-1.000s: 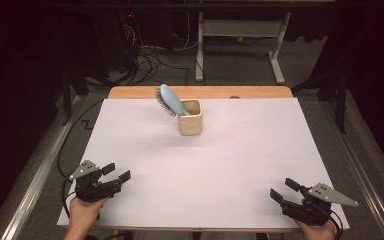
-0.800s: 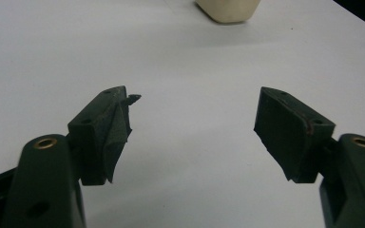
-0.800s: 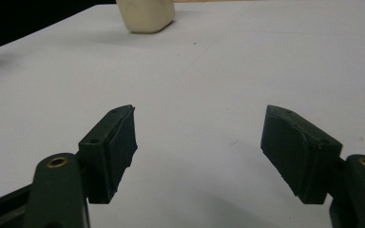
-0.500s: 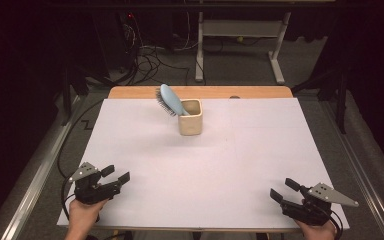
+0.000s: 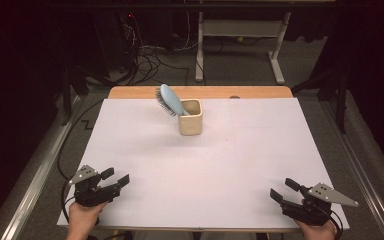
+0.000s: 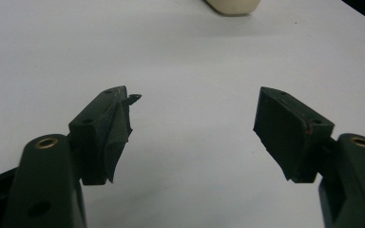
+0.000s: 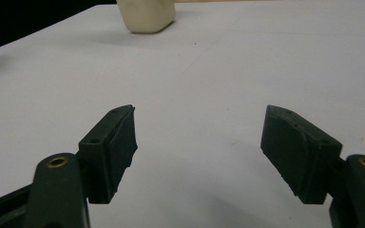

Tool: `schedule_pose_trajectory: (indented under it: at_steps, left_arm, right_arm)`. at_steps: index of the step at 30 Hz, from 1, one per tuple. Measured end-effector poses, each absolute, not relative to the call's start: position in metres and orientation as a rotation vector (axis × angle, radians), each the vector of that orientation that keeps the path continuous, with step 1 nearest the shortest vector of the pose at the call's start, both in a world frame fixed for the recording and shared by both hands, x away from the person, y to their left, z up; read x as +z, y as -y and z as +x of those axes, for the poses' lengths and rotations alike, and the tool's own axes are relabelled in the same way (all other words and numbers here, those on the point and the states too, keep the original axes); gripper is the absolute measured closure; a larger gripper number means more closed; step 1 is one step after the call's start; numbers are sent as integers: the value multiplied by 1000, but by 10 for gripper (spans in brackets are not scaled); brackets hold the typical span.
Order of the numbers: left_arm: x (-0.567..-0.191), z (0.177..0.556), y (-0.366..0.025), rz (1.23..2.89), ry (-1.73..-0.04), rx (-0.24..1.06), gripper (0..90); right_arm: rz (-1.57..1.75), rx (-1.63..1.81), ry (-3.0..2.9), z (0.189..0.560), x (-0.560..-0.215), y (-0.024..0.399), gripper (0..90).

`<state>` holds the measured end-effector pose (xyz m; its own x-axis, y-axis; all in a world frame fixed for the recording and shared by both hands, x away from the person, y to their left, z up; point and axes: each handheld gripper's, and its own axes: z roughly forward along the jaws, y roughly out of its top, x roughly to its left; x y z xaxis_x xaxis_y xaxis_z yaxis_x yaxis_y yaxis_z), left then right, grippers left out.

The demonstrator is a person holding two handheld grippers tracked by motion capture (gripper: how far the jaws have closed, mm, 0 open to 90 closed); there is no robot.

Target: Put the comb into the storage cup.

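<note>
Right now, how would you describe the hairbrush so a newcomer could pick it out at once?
Start at the white table and look to its far edge, a little left of centre, where a small cream cup stands alone. The hairbrush sits handle-down in that cup, leaning to the left. It is pale blue with dark bristles, the one coloured thing on the white surface, far from both grippers.
</note>
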<state>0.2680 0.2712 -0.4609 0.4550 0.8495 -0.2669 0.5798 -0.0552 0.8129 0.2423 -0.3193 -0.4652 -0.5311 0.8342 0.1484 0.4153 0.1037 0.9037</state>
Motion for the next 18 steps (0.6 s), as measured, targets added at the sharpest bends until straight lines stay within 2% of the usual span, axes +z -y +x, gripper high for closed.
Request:
schedule_pose_trajectory:
  at_steps: [18]
  left_arm:
    - [-469, 264, -273, 1751, -1255, 345, 285]
  right_arm:
    - [1213, 1408, -1987, 242, -465, 319, 284]
